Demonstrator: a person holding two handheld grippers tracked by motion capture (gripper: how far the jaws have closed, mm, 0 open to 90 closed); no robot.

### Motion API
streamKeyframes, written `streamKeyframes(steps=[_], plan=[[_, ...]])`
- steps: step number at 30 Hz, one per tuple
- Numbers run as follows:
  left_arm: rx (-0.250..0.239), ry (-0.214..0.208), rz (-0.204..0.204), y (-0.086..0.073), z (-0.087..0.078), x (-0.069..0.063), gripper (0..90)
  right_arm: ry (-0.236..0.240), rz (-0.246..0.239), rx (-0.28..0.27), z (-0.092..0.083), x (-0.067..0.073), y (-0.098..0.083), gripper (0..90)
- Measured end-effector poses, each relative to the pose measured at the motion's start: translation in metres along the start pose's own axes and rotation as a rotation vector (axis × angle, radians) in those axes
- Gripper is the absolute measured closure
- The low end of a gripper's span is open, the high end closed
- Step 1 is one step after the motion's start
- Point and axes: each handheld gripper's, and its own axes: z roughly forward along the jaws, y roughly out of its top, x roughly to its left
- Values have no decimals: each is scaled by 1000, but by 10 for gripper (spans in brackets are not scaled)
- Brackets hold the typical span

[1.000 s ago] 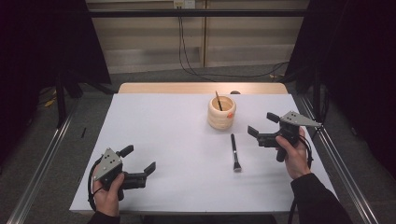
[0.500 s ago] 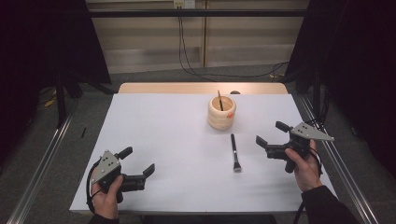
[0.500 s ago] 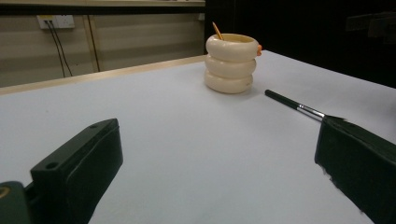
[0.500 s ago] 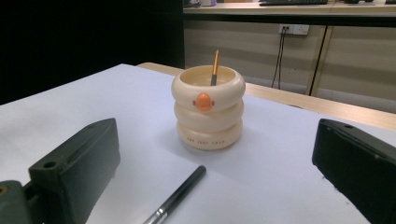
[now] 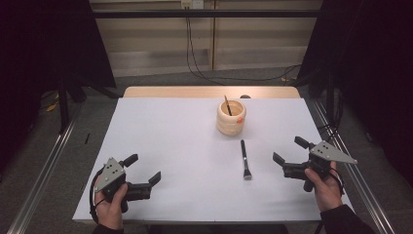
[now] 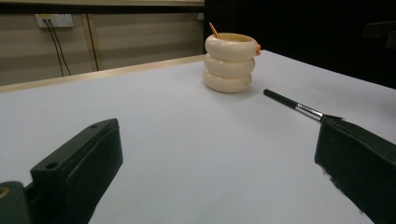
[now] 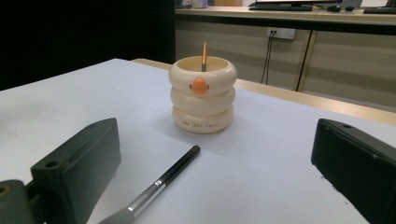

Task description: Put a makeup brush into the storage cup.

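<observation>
A cream ringed holder [image 5: 231, 117] [image 6: 229, 62] [image 7: 202, 94] stands on the white table [image 5: 185, 146], with a thin brush handle [image 5: 227, 105] sticking out of it. A black-handled brush [image 5: 244, 159] [image 6: 293, 105] [image 7: 159, 185] lies flat just in front of the holder. My left gripper [image 5: 143, 169] rests low at the near left, open and holding nothing. My right gripper [image 5: 290, 150] hovers at the near right, also open and holding nothing, a little right of the lying brush.
The table's far edge shows a wooden strip [image 5: 209, 91]. Metal rails [image 5: 44, 165] run along both sides of the table. Cables [image 5: 195, 53] hang on the wall behind. White tabletop lies between the two grippers.
My right gripper has drawn back toward the near right edge and lowered. The left gripper has shifted slightly nearer the front edge. The brush and holder stay put.
</observation>
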Motion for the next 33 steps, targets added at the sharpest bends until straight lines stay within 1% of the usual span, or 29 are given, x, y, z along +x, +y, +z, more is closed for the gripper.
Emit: streamKeyframes(steps=[1,2,4,6,7,8,9,10,11,12,13,14,16,17,18,23,25,27,28,29,31,33], plan=[[1,4,0,0,0,0,9,-6,0,6,-2,1,-1,11],[2,10,2,0,0,0,8,7,4,15,-3,1,-2,10],[1,7,0,0,-1,0,8,16,8,26,-7,3,-4,10],[2,10,3,0,-1,0,9,24,0,15,-12,3,-3,9],[-3,6,0,0,-1,0,9,14,6,10,-14,3,-2,6],[-5,2,-1,1,-1,0,9,28,11,6,-16,3,-3,2],[-4,7,-2,1,-1,0,9,50,15,0,-18,2,-5,0],[-4,7,-2,1,-1,-1,9,59,10,5,-19,1,-6,0],[-5,-1,-2,0,0,-1,9,56,-6,10,-19,0,-6,0],[-3,2,-1,0,0,-1,9,62,-3,3,-19,0,-6,0],[3,1,4,0,0,-1,9,59,10,-3,-19,1,-5,0],[3,1,2,0,1,-1,9,71,6,-1,-18,1,-5,0],[3,0,5,0,1,-1,9,73,-11,-6,-17,2,-5,0],[2,-3,4,0,1,-1,9,66,-10,-6,-17,3,-5,0],[5,-5,5,0,1,0,9,74,-7,-5,-16,4,-5,0],[6,-5,1,-1,2,1,10,62,-9,6,-13,5,-5,0],[8,-8,5,0,2,1,10,71,-12,17,-12,7,-5,0],[7,-9,8,0,2,0,10,80,3,41,-10,8,-4,0],[7,-8,7,0,2,0,9,97,3,51,-9,7,-3,0],[7,-6,6,0,2,0,10,97,15,50,-8,7,-2,0],[8,-5,7,1,2,0,10,107,4,52,-8,7,-1,14],[6,-3,5,1,2,-1,8,106,4,46,-7,8,0,13]])
